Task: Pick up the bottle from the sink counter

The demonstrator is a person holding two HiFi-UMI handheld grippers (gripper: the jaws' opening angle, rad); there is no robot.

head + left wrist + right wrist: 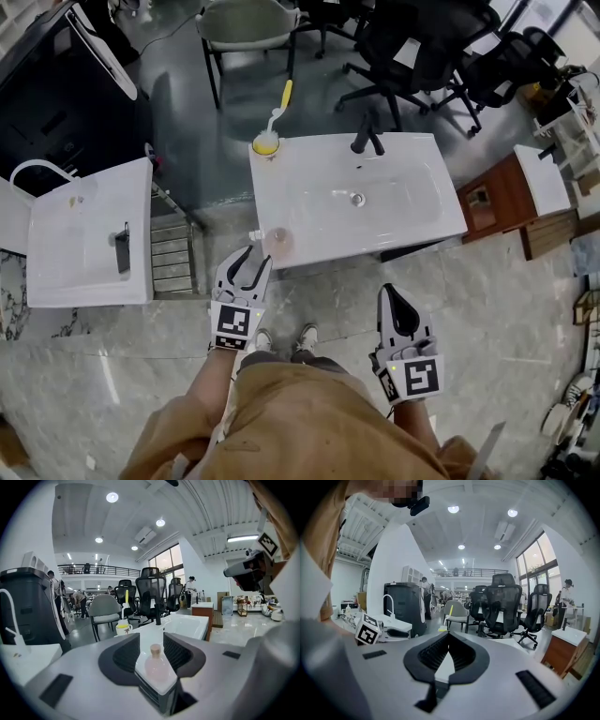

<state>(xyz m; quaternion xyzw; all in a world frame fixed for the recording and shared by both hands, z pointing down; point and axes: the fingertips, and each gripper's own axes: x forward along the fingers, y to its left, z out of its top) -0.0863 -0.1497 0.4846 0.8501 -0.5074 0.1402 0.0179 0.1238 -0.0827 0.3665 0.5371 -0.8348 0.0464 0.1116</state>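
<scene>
The left tongs point(250, 255) reach toward the counter's point(309, 220) near left corner with jaws spread. The pink bottle point(277, 242) stands upright on that corner, framed between them, and neither pad touches it. The right tongs point(392, 292) hang short of the counter's near edge, jaws closed and empty. Bare floor point(309, 291) borders that edge.
</scene>
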